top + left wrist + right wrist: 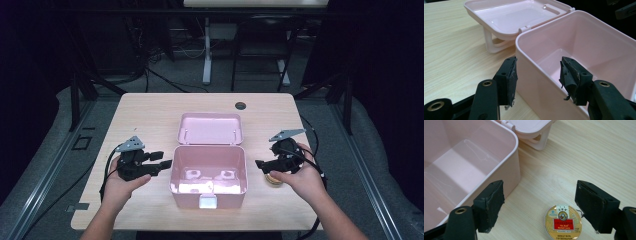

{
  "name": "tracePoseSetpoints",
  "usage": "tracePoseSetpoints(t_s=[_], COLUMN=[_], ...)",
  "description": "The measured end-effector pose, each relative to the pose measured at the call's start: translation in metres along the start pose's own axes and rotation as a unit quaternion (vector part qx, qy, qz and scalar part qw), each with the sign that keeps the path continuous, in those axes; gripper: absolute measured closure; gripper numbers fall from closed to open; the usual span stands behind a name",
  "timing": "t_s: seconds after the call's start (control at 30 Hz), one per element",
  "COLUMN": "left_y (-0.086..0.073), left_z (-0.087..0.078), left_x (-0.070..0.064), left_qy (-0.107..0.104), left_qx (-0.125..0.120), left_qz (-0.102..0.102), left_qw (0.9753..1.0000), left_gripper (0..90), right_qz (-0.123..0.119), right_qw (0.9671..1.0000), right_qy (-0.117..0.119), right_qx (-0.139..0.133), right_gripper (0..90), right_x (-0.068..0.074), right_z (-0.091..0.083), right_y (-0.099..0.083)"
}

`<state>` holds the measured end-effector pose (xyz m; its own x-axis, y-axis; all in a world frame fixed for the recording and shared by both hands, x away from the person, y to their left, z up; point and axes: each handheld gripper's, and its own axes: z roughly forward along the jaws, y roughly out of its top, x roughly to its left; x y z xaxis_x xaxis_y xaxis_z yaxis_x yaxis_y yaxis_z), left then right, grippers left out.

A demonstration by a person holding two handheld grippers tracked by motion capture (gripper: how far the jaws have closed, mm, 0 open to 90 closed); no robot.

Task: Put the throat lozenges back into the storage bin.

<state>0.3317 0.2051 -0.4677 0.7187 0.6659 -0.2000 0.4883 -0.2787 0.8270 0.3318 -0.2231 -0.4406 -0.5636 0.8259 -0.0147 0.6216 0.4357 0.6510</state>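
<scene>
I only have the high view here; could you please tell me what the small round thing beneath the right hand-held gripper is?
Observer: It is a round gold tin with a red label, lying flat on the table, clear of the pink box.
Operator: Thank you. Are the gripper's jaws closed on it?
Observer: No, the right hand-held gripper is open. The tin lies under the gap, nearer one jaw, and is not gripped.
Operator: And the left one, please?
Observer: The left hand-held gripper is open too, with the box's side wall lined up between its jaws.
</scene>
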Motion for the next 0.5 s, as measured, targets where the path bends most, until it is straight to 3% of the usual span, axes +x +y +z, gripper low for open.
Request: tracePoseSetpoints(t_s=[0.27,0.5], left_y=[-0.0001,-0.0006], left_z=[0.0001,-0.0006], left_x=[0.0000,0.0006], left_qy=[-0.002,0.010], left_qx=[0.002,0.006], left_qz=[-0.002,-0.002], left_qw=[1.0000,0.9999], left_gripper=[47.3,45.1], right_qz=[0.004,0.004], right_qw=[0.9997,0.9989], right_qy=[0.002,0.004], right_qx=[0.024,0.047], right_gripper=[21.0,20.0], right_x=[-0.0039,-0.0089], right_z=[0.0053,0.0086], right_y=[0.0046,0.0097])
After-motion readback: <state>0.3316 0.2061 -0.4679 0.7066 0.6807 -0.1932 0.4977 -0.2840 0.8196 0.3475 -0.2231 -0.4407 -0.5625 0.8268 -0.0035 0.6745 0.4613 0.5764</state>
